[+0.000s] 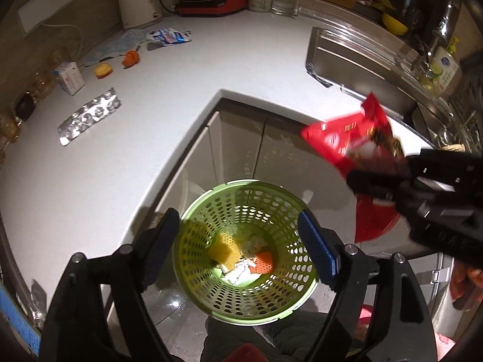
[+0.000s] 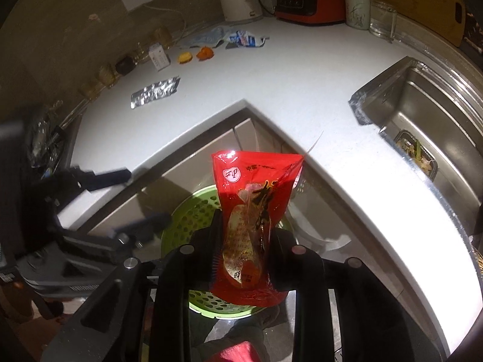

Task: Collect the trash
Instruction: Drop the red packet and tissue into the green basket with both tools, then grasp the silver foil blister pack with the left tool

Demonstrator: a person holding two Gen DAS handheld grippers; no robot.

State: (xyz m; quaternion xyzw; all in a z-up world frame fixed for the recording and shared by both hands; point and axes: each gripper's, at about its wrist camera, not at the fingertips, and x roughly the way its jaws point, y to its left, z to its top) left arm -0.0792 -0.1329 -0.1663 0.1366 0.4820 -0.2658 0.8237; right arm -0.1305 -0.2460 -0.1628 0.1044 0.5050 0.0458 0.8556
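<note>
The right gripper (image 2: 244,241) is holding a red snack wrapper (image 2: 256,211) over the green basket (image 1: 250,310) that is standing on the floor in the corner below the worktop (image 1: 181,69). Its jaws are clenching the lower half of the wrapper, with the top sticking up free and a torn strip curling off one corner. The left gripper (image 1: 238,247) is hanging above the basket with its jaws spread wide and nothing between them.

The wrapper is looking like thin, glossy film: very light, limp and slippery, so I would judge that it is more likely to flutter or cling than to drop straight, and it may be wise to let go low over the rim. A pinch across the flat middle, as now, seems the safest hold.

Inside the basket, a yellow sponge (image 1: 225,249), an orange scrap (image 1: 264,262) and crumpled white paper (image 1: 238,274) are lying at the bottom.

More trash is waiting on the worktop: a foil pill sheet (image 1: 90,116), which is lying flat and would be taken by an edge, a small white box (image 1: 71,78), a yellow piece (image 1: 102,71), an orange peel (image 1: 131,57) and a blue-and-white packet (image 1: 169,36).
</note>
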